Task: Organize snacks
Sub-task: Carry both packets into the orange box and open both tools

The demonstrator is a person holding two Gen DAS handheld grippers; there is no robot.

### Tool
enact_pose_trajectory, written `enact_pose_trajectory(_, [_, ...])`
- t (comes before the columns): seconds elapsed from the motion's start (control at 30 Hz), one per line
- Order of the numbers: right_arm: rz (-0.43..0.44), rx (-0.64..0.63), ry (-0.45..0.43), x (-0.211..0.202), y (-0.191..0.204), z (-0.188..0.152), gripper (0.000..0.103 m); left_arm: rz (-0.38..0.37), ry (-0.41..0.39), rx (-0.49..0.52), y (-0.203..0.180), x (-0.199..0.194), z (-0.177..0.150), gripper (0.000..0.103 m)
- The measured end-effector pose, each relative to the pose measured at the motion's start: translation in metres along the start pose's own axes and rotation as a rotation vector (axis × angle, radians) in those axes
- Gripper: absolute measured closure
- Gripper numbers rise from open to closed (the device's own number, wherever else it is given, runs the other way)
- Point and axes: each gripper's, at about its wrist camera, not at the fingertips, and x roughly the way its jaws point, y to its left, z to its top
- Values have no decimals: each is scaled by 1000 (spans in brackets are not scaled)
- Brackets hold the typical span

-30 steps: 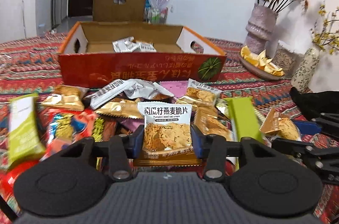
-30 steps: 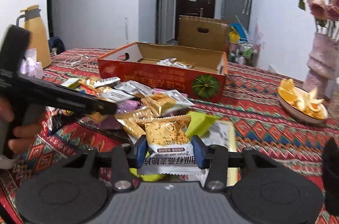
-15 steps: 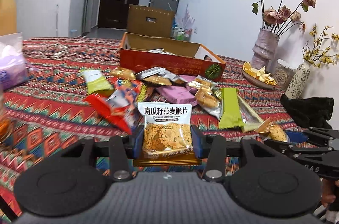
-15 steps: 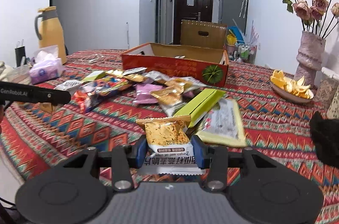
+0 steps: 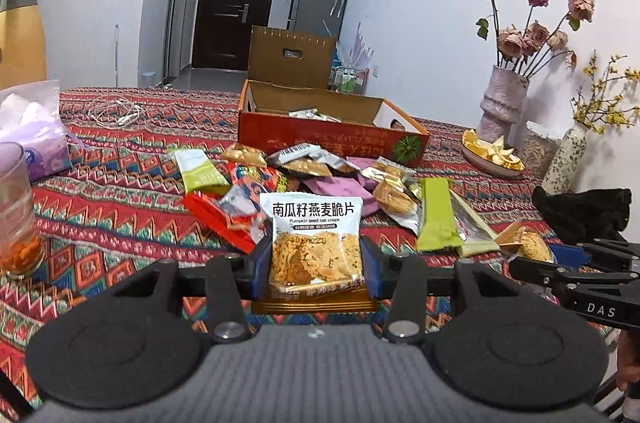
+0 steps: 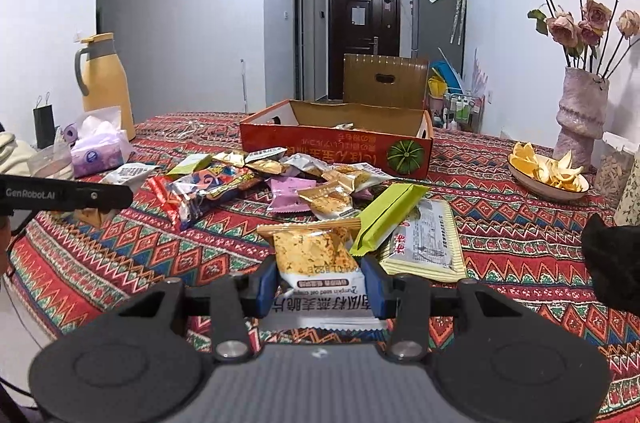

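Observation:
My left gripper is shut on an upright white pack of pumpkin seed oat crisps, held above the near part of the table. My right gripper is shut on a second pack of the same crisps, this one upside down. Several loose snack packs lie in a pile between me and the open orange cardboard box, which holds a few packs. The right gripper also shows at the right edge of the left wrist view, and the left gripper's arm at the left edge of the right wrist view.
A patterned red cloth covers the table. A glass, a tissue pack and a yellow jug stand at the left. A flower vase, a dish of peels and a black cloth are at the right.
Both grippers have pulled back from the box and the snack pile, each still carrying its crisp pack. The box now looks smaller and farther away. In the last half second they hardly moved.

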Motion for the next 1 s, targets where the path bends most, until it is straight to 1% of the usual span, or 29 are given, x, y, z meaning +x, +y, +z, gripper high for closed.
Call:
enact_pose_trajectory(0.07, [-9, 20, -6, 7, -5, 5, 59, 8, -14, 11, 2, 7, 9, 57])
enact_pose_trajectory(0.2, [-57, 76, -34, 25, -24, 22, 59, 44, -51, 32, 5, 27, 35, 57])
enact_pose_trajectory(0.3, [-49, 119, -70, 39, -44, 40, 59, 51, -69, 30, 9, 48, 59, 57])
enact_pose_trajectory(0.47, [-53, 131, -124, 74, -73, 84, 59, 68, -98, 30, 11, 94, 110, 57])
enact_pose_trajectory(0.57, [-41, 113, -142, 105, -91, 121, 59, 59, -92, 6, 13, 132, 145, 57])
enact_pose_trajectory(0.6, [-36, 108, -133, 118, -97, 134, 59, 67, -83, 11, 13, 148, 157, 57])
enact_pose_trajectory(0.63, [-27, 96, -126, 133, -103, 147, 59, 92, -86, 32, 12, 163, 167, 57])
enact_pose_trajectory(0.7, [-33, 72, -101, 170, -111, 168, 59, 129, -93, 104, 7, 194, 184, 57])
enact_pose_trajectory(0.73, [-43, 57, -83, 191, -115, 177, 59, 150, -77, 115, 6, 213, 191, 57])
enact_pose_trajectory(0.8, [-67, 34, -42, 232, -120, 191, 59, 160, -42, 132, 6, 249, 203, 57])
enact_pose_trajectory(0.83, [-87, 31, -18, 252, -121, 198, 59, 173, -20, 124, 8, 267, 209, 57])
enact_pose_trajectory(0.93, [-112, 21, 60, 313, -127, 218, 59, 163, 51, 83, 18, 320, 223, 57])
enact_pose_trajectory(1.0, [-140, 9, 111, 348, -129, 227, 59, 162, 126, 58, 24, 353, 228, 57])
